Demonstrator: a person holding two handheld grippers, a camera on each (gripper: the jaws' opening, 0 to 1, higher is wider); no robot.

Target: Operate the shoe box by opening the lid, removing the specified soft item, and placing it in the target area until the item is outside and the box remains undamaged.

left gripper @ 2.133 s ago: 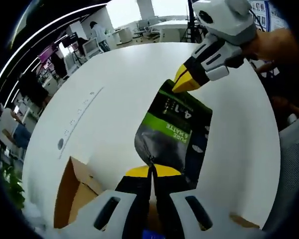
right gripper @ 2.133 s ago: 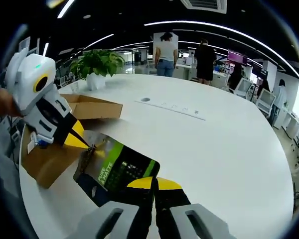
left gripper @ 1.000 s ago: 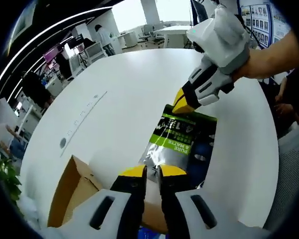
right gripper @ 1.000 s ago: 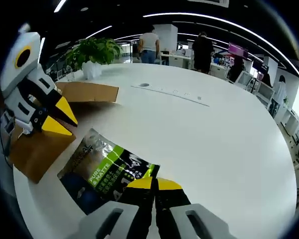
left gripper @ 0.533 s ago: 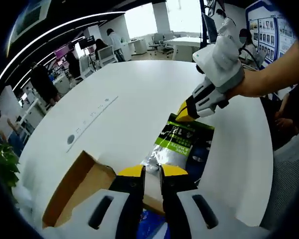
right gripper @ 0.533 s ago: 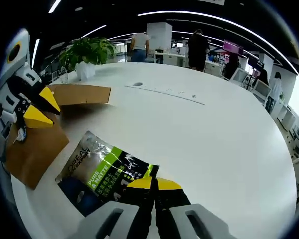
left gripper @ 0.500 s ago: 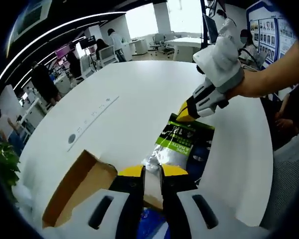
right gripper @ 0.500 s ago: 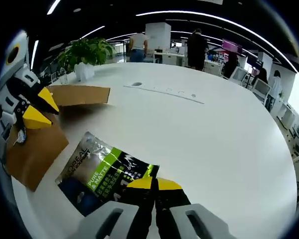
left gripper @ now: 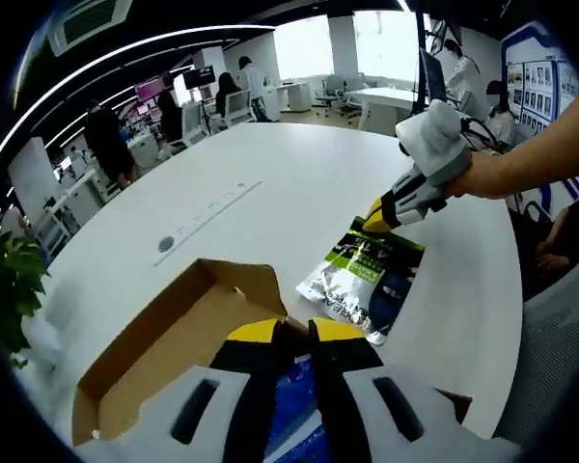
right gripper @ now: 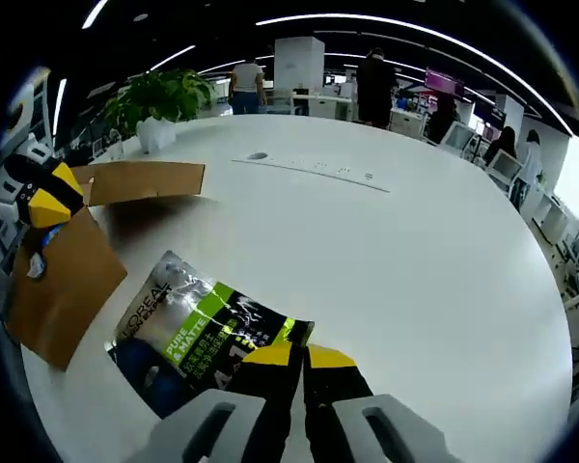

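White counter [right gripper: 434, 251]: pouch [right gripper: 198, 333] lying flat at 7 o'clock, right tongs [right gripper: 291, 355] pinching its edge; release gently, left tongs [left gripper: 289, 331] slightly parted above box [left gripper: 164, 352].

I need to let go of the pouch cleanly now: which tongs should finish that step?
Right. The right tongs grip the edge of the black-and-green foil pouch, which lies flat on the white table. The left tongs hover over the brown cardboard shoe box.
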